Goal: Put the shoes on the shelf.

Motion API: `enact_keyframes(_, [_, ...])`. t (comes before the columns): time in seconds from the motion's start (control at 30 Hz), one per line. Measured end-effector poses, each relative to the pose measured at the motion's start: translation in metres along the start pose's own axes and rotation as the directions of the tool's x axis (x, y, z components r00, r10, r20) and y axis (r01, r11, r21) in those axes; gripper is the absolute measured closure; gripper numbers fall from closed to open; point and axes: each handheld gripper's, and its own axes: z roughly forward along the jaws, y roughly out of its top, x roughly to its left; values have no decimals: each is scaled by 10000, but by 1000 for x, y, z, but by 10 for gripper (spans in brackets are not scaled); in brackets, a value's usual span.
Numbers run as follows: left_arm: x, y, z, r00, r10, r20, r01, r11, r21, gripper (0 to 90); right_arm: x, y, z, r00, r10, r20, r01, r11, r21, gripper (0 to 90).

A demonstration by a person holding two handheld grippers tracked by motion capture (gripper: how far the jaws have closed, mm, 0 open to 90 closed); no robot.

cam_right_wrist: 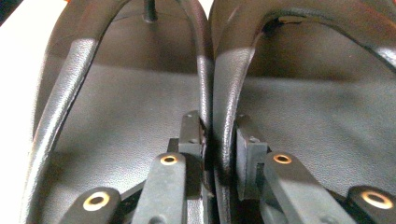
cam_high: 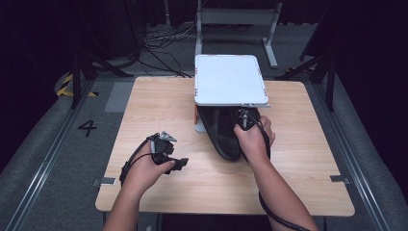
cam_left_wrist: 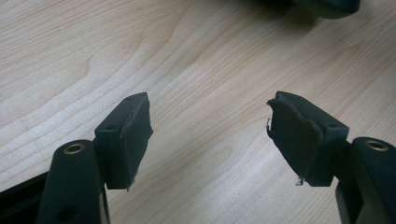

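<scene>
Two black sandals [cam_high: 222,134] lie side by side on the wooden table [cam_high: 298,159], their toes tucked under a raised white board [cam_high: 230,79]. In the right gripper view the left sandal [cam_right_wrist: 126,107] and the right sandal [cam_right_wrist: 322,112] touch along their inner straps. My right gripper [cam_right_wrist: 217,123] is shut on those two neighbouring straps, pinching them together. In the high view this right gripper [cam_high: 245,120] sits on top of the sandals. My left gripper [cam_high: 180,163] rests low over bare wood to their left, and its jaws [cam_left_wrist: 210,107] stand open with nothing between them.
The white board stands on a pale support with an orange piece [cam_high: 196,115] at the table's back middle. A dark sandal edge [cam_left_wrist: 327,5] shows at the top of the left gripper view. Cables and a metal frame [cam_high: 235,19] lie on the floor beyond the table.
</scene>
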Motion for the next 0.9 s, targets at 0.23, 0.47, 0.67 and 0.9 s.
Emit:
enact_keyframes(0.23, [-2,1,3,9999,109,80,-110,9998,145,300,2,1,5,9991,434,11,-434,9988,-243,770])
enact_keyframes(0.47, [-1,2,3,9999,94,50,-94,9999,44,300,9,4,19,9992,400,-22,-400,9968,-688,746])
enact_keyframes(0.67, [0,4,4,9999,145,72,-145,9999,75,300,7,2,20,9997,-173,-197,145,9908,-1348,492])
enact_keyframes(0.9, [-3,8,6,9996,234,138,-235,9997,33,300,3,-1,-4,9954,-739,-611,602,9776,-2014,423])
